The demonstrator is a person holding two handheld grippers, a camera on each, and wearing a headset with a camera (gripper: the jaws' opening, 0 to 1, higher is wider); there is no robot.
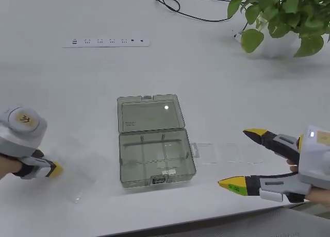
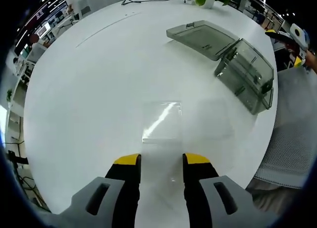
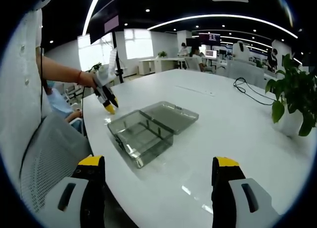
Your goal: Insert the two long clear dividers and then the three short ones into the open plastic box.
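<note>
The smoky clear plastic box (image 1: pixel 154 157) lies open at mid-table, its lid (image 1: pixel 149 113) folded flat behind it. Thin clear lines cross its inside; whether they are dividers I cannot tell. Short clear dividers (image 1: pixel 227 153) lie flat just right of the box. More clear pieces (image 1: pixel 77 172) lie to its left. My left gripper (image 1: pixel 51 169) hovers low over those, open, with one clear divider (image 2: pixel 162 120) on the table just ahead of its jaws (image 2: pixel 162 161). My right gripper (image 1: pixel 241 159) stands wide open beside the right-hand dividers, looking at the box (image 3: pixel 148 129).
A white power strip (image 1: pixel 105 41) lies at the back of the white table (image 1: pixel 216 92). A black cable (image 1: pixel 178 5) and a potted plant (image 1: pixel 281 15) sit at the back right. The table's front edge (image 1: pixel 170 224) runs close below the box. Office chairs stand by that edge (image 3: pixel 49 153).
</note>
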